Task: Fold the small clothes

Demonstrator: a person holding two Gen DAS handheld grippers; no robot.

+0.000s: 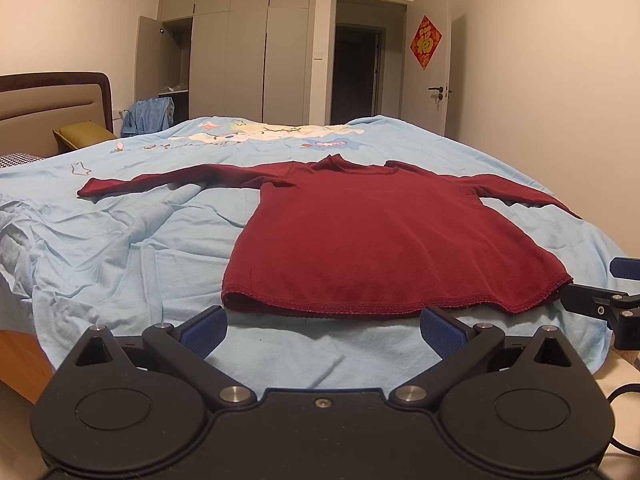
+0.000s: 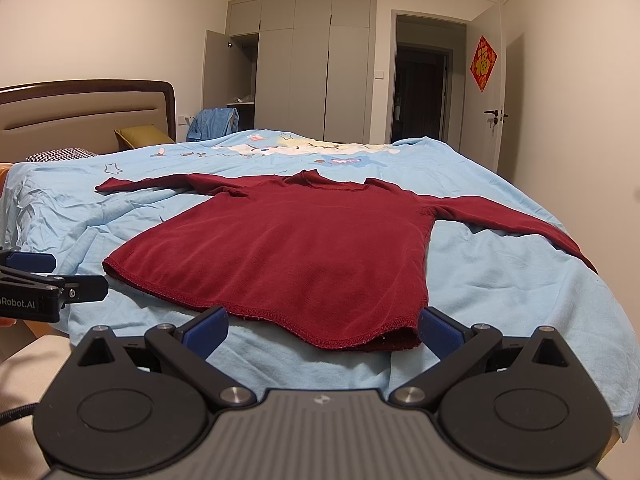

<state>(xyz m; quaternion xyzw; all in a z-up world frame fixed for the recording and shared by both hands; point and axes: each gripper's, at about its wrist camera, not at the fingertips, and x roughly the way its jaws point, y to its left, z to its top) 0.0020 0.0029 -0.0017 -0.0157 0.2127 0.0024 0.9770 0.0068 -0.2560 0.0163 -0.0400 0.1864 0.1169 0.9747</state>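
Observation:
A small dark red long-sleeved top (image 1: 376, 236) (image 2: 296, 248) lies flat on the light blue bedsheet (image 1: 120, 248) (image 2: 500, 280), hem toward me, both sleeves spread out sideways. My left gripper (image 1: 322, 330) stands open just short of the hem, its blue pads wide apart with nothing between them. My right gripper (image 2: 322, 330) is open too, its fingers straddling the hem's right corner without closing on it. Each gripper shows at the edge of the other's view: the right gripper (image 1: 608, 292), the left gripper (image 2: 44, 280).
The bed has a padded headboard (image 1: 52, 104) and pillows (image 1: 82, 132) at the left. A wardrobe (image 1: 240, 56) with one open door stands behind, blue clothing (image 1: 148, 116) beside it. An open doorway (image 1: 360, 72) and door are at the back right. The bed edge is just below the grippers.

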